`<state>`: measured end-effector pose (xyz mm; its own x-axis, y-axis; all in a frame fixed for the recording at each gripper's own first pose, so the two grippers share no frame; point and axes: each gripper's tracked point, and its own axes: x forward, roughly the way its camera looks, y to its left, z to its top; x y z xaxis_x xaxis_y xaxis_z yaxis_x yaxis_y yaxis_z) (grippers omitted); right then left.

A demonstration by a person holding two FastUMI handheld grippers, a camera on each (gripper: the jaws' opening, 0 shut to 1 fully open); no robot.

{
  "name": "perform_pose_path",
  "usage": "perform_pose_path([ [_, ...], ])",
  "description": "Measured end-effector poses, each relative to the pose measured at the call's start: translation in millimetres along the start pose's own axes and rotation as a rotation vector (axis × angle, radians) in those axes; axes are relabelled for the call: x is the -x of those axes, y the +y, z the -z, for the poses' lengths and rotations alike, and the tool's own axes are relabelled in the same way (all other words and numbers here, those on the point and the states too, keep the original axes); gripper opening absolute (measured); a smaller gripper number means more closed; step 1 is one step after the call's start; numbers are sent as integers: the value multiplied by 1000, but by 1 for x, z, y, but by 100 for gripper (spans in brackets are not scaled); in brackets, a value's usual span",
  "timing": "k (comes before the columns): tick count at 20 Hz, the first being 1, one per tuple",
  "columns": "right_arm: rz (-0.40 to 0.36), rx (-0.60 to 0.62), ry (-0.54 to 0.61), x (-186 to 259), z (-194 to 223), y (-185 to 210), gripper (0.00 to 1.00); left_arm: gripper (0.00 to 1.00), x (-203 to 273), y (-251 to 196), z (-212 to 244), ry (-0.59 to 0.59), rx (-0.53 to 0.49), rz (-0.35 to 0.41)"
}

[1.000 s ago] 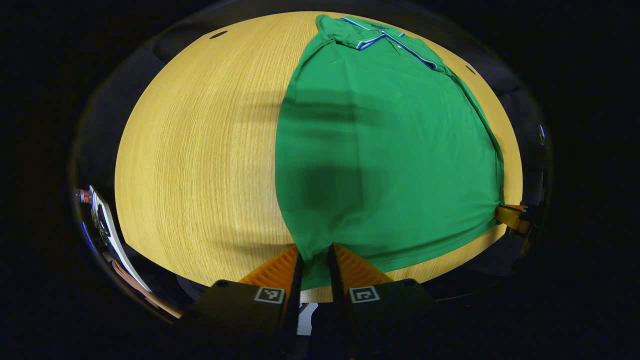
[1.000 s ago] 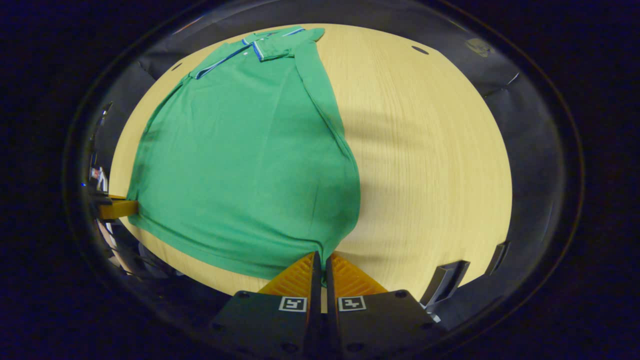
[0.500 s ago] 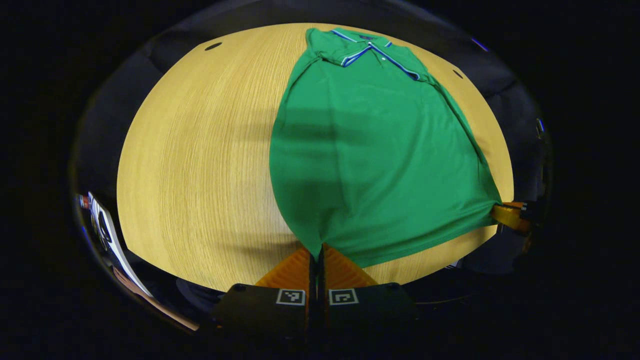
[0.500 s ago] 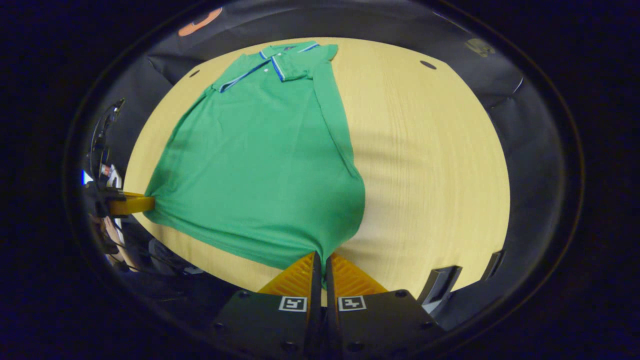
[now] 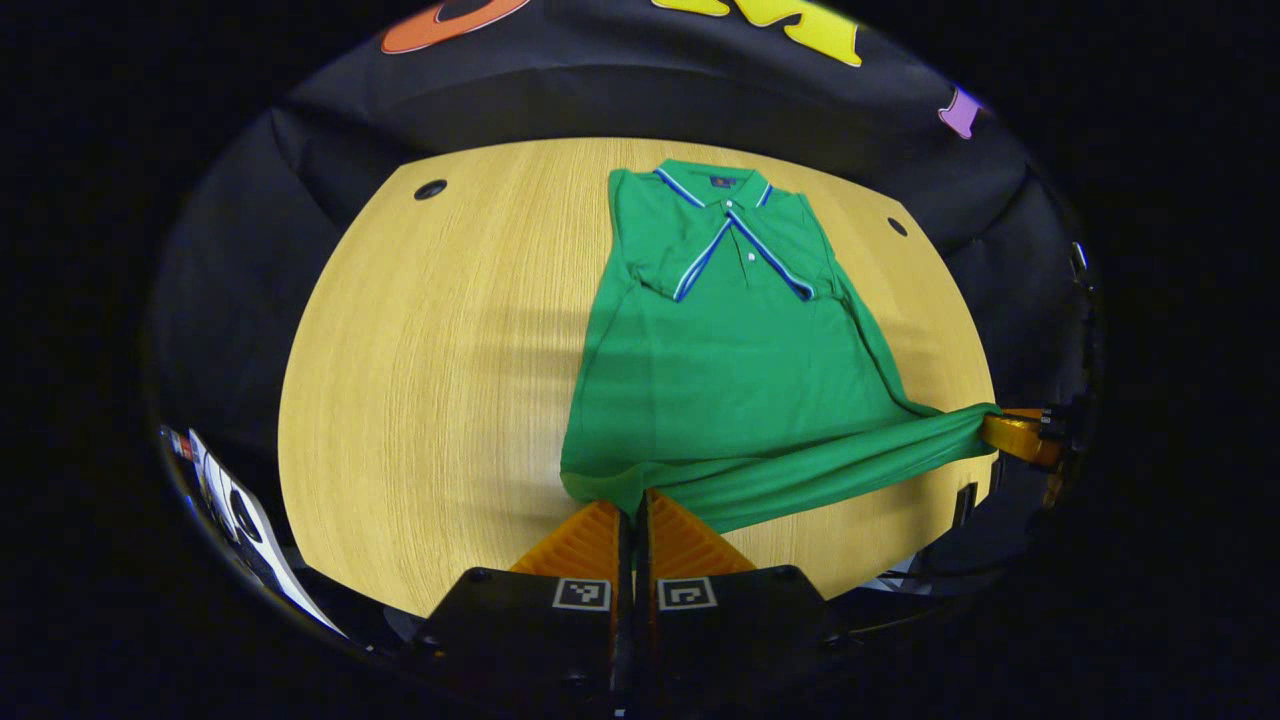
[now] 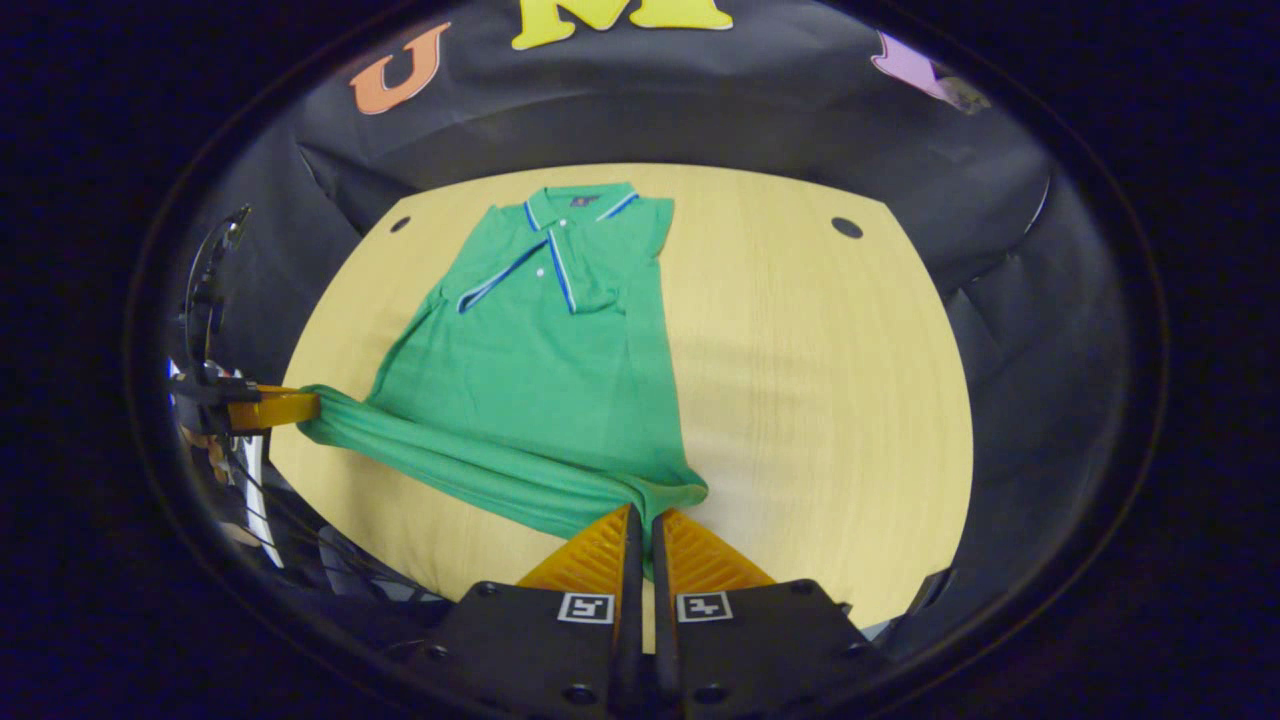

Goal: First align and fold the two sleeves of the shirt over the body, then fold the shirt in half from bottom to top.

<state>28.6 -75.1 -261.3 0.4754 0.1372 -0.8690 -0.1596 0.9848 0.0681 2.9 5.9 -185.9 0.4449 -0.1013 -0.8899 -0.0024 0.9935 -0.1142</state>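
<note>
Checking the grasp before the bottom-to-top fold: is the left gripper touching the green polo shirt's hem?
Touching. In the left gripper view, the left gripper is closed with the green polo shirt hem pinched between its fingers, lifted off the wooden table.

- Shirt (image 5: 730,380) lay on the table (image 5: 430,380), collar (image 5: 722,190) at the far end, toward the booth wall (image 5: 640,90).
- Both sleeves lay folded in over the body, just below the collar.
- Bottom hem (image 5: 790,475) was raised off the table, strung between the two grippers at the near edge.
- Left gripper (image 5: 632,515) pinched the hem's left corner, in the left gripper view.
- Right gripper (image 6: 641,520) pinched the hem's right corner, in the right gripper view.
- In the left gripper view, bare table spread left of the shirt.
- In the right gripper view, bare table spread right of the shirt.
- Round holes (image 5: 430,189) sat near the table's far corners, either side of the collar.
</note>
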Motion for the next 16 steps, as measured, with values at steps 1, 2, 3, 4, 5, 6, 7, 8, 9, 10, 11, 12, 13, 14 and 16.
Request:
perform_pose_path([
  [1, 8, 14, -19, 1, -14, -3, 5, 3, 0, 0, -11, -12, -5, 1],
  [2, 12, 26, -37, 2, -28, -4, 8, 3, 0, 0, -23, -26, -14, 1],
  [3, 15, 35, -52, 2, -41, -4, 8, 3, -1, 1, -34, -40, -25, -1],
  [4, 19, 42, -63, 6, -49, -6, 8, 3, -1, 0, -46, -52, -34, -4],
  [5, 21, 41, -76, 6, -62, -6, 5, 3, -2, 1, -59, -66, -39, -7],
  [6, 18, 40, -85, 0, -74, -4, 5, 3, -2, 1, -72, -83, -42, -9],
  [7, 19, 38, -94, -4, -86, -3, 8, 3, -6, 1, -84, -100, -46, -12],
  [8, 22, 37, -106, -8, -97, -4, 8, 3, -7, 1, -99, -127, -54, -13],
  [9, 27, 36, -120, -11, -109, -5, 8, 3, -10, 2, -115, -157, -72, -21],
  [10, 34, 33, -137, -13, -121, -7, 5, 3, -14, 6, -129, -183, -89, -35],
  [11, 37, 27, -151, -16, -133, -9, 5, 3, -19, 8, -141, -198, -96, -42],
  [12, 39, 20, -166, -20, -145, -10, 5, 3, -24, 7, -153, -207, -96, -39],
  [13, 44, 16, -178, -26, -158, -11, 8, 3, -32, 6, -162, -215, -93, -42],
  [14, 50, 8, -188, -32, -170, -13, 8, 3, -39, 7, -172, -224, -97, -47],
  [16, 59, 3, -205, -46, -193, -13, 8, 3, -48, 10, -201, -274, -101, -56],
])
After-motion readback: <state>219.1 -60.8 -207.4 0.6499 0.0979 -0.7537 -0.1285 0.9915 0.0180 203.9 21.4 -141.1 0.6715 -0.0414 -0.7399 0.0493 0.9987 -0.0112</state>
